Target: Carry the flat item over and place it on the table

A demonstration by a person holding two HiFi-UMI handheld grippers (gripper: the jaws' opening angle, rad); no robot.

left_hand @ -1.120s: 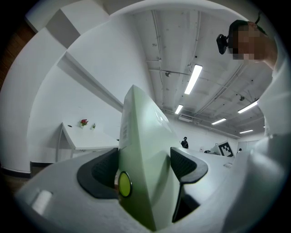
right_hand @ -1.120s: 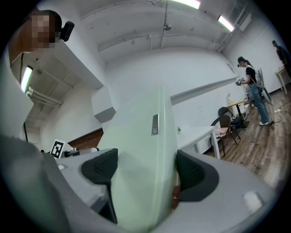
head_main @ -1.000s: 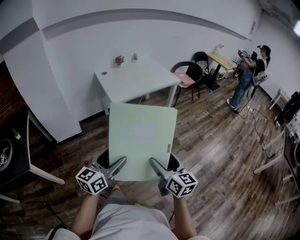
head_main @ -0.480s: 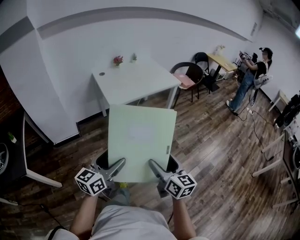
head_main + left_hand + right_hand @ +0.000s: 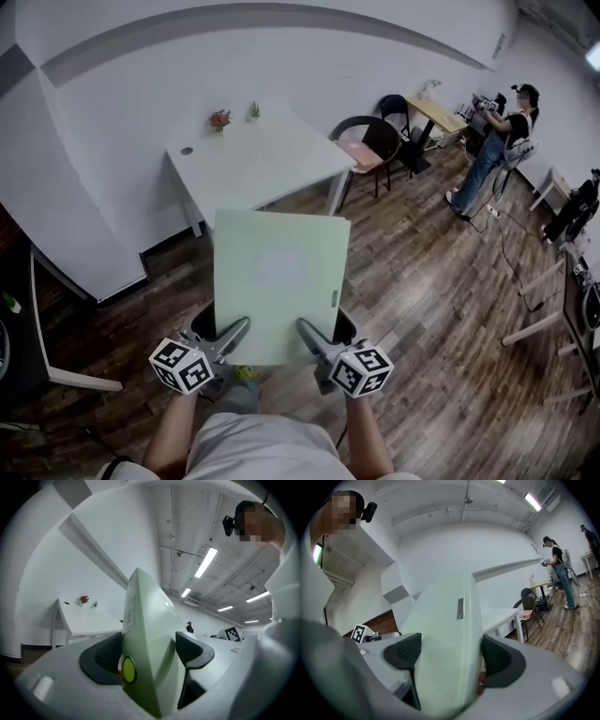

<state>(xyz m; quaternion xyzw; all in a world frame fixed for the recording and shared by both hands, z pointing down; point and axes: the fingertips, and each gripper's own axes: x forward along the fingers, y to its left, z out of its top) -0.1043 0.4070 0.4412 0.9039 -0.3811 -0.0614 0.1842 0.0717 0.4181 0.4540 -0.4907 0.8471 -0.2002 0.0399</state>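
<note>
Distance to the table (image 5: 267,161) is what the rest of this carry turns on. The flat item (image 5: 279,281), a pale green folder-like board, is held out level in front of the person, above the wooden floor (image 5: 422,281) and not yet over any surface. The left gripper (image 5: 236,330) is clamped on its near-left corner and the right gripper (image 5: 309,331) on its near-right corner. In each gripper view the dark pads press against both faces of the green sheet, so both have a firm pinch.

The item's long axis runs straight away from the person, and the white table stands directly beyond its far edge, a little to the left. From the head view the far edge seems to end just short of the table's near corner, though I cannot tell how much floor lies between them. Neither gripper is nearer to the table; they sit side by side at the near edge.

A small pot of flowers (image 5: 219,118) and a tiny plant (image 5: 254,109) stand at the table's far-left edge, leaving the near part bare. My guess is the item needs carrying forward, far edge leading, before it is lowered flat. A chair (image 5: 367,142) stands to the table's right.
</note>
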